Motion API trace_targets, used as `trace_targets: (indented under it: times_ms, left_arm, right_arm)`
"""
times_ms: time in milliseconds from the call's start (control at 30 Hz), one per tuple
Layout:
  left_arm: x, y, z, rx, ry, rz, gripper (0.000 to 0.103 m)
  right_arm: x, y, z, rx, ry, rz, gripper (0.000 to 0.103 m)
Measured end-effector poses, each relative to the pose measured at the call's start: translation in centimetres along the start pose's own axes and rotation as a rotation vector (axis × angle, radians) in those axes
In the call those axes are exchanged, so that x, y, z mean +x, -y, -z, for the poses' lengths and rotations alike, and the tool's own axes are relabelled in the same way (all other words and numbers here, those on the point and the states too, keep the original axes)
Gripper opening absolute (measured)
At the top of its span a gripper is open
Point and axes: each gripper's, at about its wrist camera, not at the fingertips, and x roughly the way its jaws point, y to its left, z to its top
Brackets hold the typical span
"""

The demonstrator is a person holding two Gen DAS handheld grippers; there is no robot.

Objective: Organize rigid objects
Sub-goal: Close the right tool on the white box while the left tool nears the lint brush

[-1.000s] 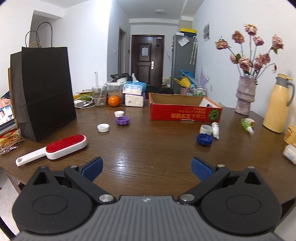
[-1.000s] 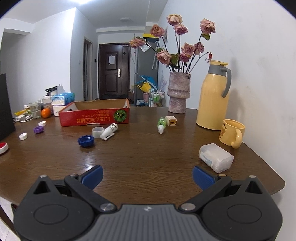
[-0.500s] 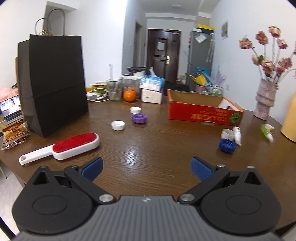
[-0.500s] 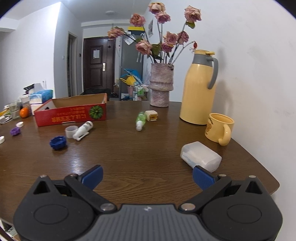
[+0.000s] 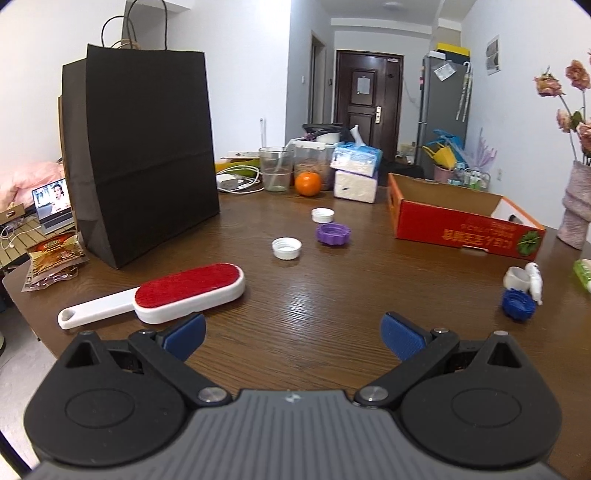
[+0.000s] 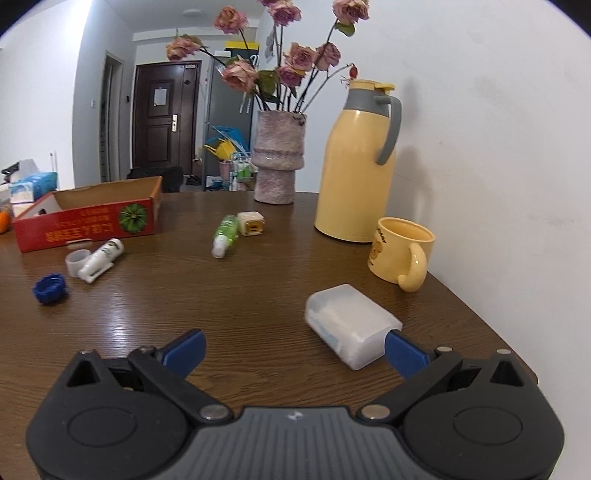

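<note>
Both views are bright and evenly lit by cool indoor light. A ceiling lamp (image 6: 195,13) glows at twelve o'clock in the right wrist view. The wooden table (image 5: 332,295) carries pale sheen streaks. The thermos (image 6: 356,162) throws a soft shadow toward three o'clock on the wall. Fisheye curvature bends edges; corners vignette black. Focus stays crisp, slightly soft at the rim.
</note>
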Motion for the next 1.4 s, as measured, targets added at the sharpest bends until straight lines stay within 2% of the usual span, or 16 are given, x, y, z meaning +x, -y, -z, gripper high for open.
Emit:
trace_targets:
  times_ms: [200, 500, 667, 967, 1233, 1333, 1400]
  left_arm:
    - [1.8, -0.7, -0.1, -0.005, -0.011, -0.034, 0.103]
    - [4.2, -1.6, -0.4, 0.014, -0.010, -0.046, 0.103]
    - [6.0, -2.5, -0.7, 0.022, -0.028, -0.061, 0.103]
    - [8.5, -4.1, -1.5, 0.052, -0.049, -0.069, 0.103]
    - [10.3, -5.4, -2.4, 0.108, -0.066, -0.049, 0.103]
    - [11.0, -6.0, -2.6, 0.135, -0.071, -0.038, 0.103]
    - [11.5, -6.5, -2.7, 0.153, -0.082, -0.031, 0.103]
  right_arm:
    - [2.8, 1.0, -0.3, -0.013, -0.023, 0.034, 0.103]
    - [7.5, 3.6, -0.6, -0.034, -0.062, 0.074, 0.103]
    - [10.0, 5.2, -0.5, -0.034, -0.077, 0.074, 0.103]
    - [14.0, 7.2, -0.7, -0.001, -0.119, 0.008, 0.103]
    - [16.0, 8.5, -0.6, 0.099, -0.150, -0.052, 0.103]
    - [16.0, 8.3, -0.6, 0.108, -0.147, -0.056, 0.100]
    - [15.9, 8.2, -0.6, 0.115, -0.141, -0.055, 0.087]
